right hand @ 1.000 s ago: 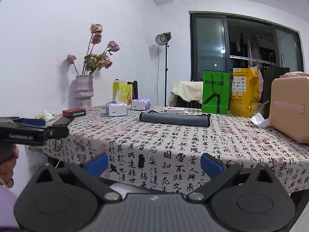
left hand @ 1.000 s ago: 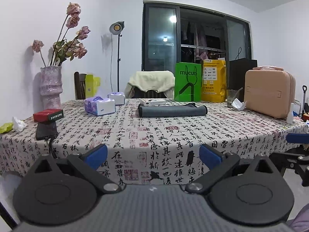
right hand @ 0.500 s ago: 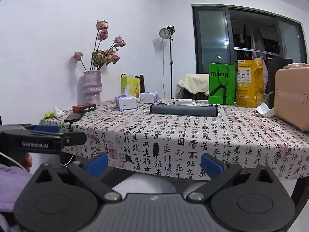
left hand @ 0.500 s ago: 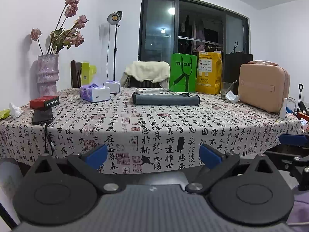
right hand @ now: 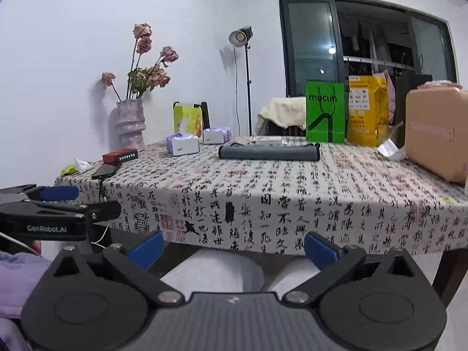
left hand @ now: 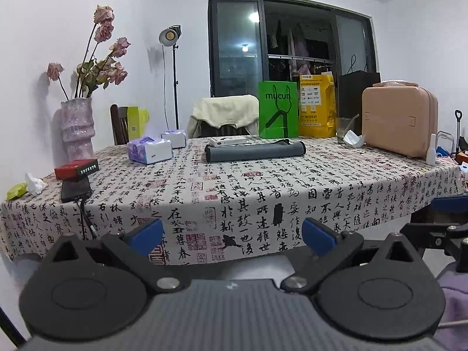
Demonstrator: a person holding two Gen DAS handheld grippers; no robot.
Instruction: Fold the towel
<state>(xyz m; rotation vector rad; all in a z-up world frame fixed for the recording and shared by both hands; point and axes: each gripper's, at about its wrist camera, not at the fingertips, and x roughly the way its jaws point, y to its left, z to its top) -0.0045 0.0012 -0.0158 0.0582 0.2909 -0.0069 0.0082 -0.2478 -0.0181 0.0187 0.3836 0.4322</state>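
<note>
A dark grey towel point(left hand: 255, 152) lies folded into a long narrow strip on the far middle of the table; it also shows in the right wrist view point(right hand: 269, 152). My left gripper point(left hand: 231, 235) is open and empty, held low in front of the table's near edge, far from the towel. My right gripper point(right hand: 233, 244) is open and empty, below table level at the near edge. The left gripper's side shows in the right wrist view point(right hand: 58, 194) at the left.
The table point(left hand: 263, 187) has a calligraphy-print cloth. On it stand a vase of dried roses point(left hand: 76, 128), two tissue packs point(left hand: 149, 152), a red box point(left hand: 76, 169), a phone with cable point(left hand: 75, 189), green point(left hand: 277, 114) and yellow point(left hand: 316, 106) bags, a glass point(left hand: 344, 130) and a pink case point(left hand: 399, 121).
Both grippers dropped back and lower from the table, then the left rose slightly. The towel has not moved. Both stay open.
</note>
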